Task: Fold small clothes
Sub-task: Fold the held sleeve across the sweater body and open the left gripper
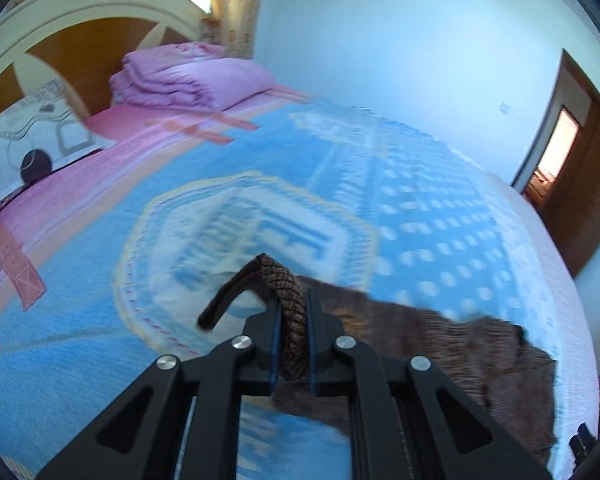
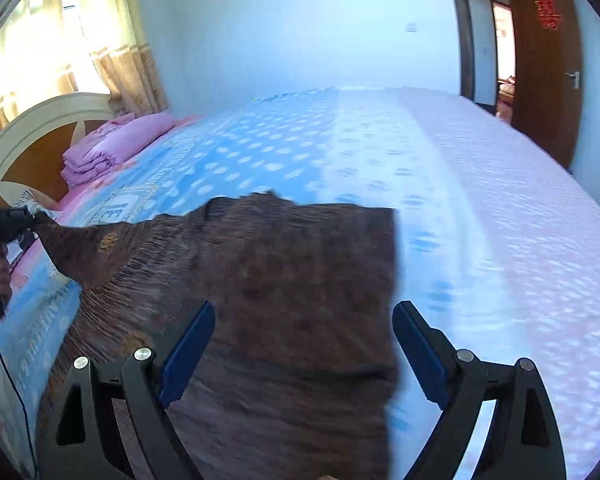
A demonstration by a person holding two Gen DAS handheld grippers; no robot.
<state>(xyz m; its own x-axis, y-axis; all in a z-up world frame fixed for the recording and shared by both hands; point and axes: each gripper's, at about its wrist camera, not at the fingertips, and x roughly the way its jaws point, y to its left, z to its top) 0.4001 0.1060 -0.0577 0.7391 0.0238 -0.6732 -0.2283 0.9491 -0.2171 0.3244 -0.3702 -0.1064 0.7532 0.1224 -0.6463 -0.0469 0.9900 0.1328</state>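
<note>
The left gripper (image 1: 293,334) is pinching a bunched edge of the brown garment (image 1: 452,356), with both blue pads pressing against the rolled, patterned hem. A dark strap or loop of the same garment is sticking out to the left of the pinched fold. From the clamped point the cloth is trailing away to the right and down onto the bed cover (image 1: 100,340).

In the right wrist view, the brown garment (image 2: 292,300) is lying spread over the blue and white bed cover (image 2: 480,200), with its right edge running straight and its far edge ragged. Its left corner is being held raised off the bed by the left gripper (image 2: 36,216) (seen at the far left edge of this view, with a hand (image 2: 0,268) below it and a thin cable hanging down).

The right gripper (image 2: 303,344) is hovering over the garment with its fingers spread wide. Nothing is sitting between the pads; the cloth is lying below them.

At the head of the bed, a folded pink quilt (image 1: 188,80) is resting against the headboard (image 1: 60,32), and a patterned pillow (image 1: 24,144) is lying beside it. A brown door (image 2: 544,60) is standing open at the far right. Both views are showing motion blur.
</note>
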